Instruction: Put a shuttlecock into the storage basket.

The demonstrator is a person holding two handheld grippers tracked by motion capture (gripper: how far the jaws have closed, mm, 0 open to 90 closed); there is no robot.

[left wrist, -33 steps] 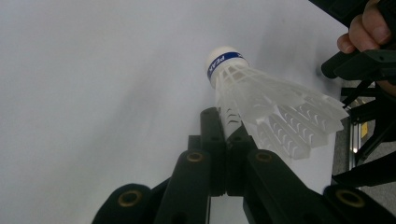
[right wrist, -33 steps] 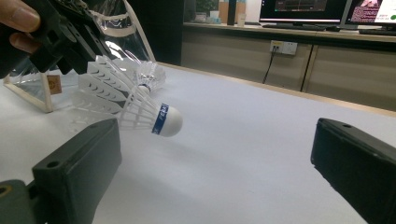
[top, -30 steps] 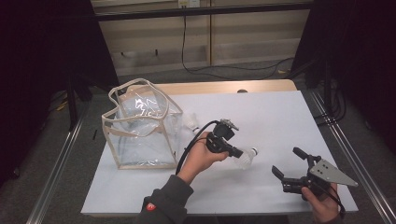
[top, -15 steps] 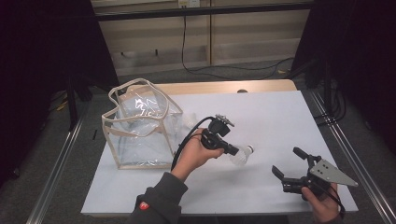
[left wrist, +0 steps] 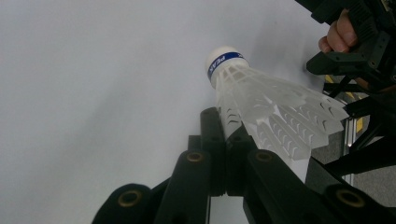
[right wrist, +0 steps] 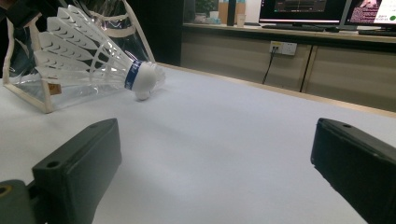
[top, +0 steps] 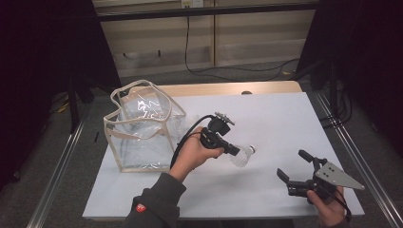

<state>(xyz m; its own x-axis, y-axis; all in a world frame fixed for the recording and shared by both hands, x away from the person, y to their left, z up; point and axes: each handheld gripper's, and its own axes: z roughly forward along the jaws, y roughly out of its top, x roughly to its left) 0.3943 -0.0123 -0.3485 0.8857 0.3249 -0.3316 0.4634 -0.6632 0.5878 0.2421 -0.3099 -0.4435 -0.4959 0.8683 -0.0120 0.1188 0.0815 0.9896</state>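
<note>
White table cover (top: 285, 123) lies below; left gripper (top: 236, 151) pinches the shuttlecock (top: 243, 155) skirt. Carry gently toward clear bag (top: 142, 128) behind it; right gripper (top: 295, 176) rests open.

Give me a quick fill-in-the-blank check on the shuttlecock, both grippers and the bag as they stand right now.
1. The left gripper is shut on the feather skirt of the ____.
2. The right gripper has its jaws ____, with nothing between them.
3. The shuttlecock has a white cork tip with a ____ band around it.
4. The clear bag stands on the white table, to the ____ of the left gripper in the high view.

Missing words: shuttlecock; open; blue; left
</note>
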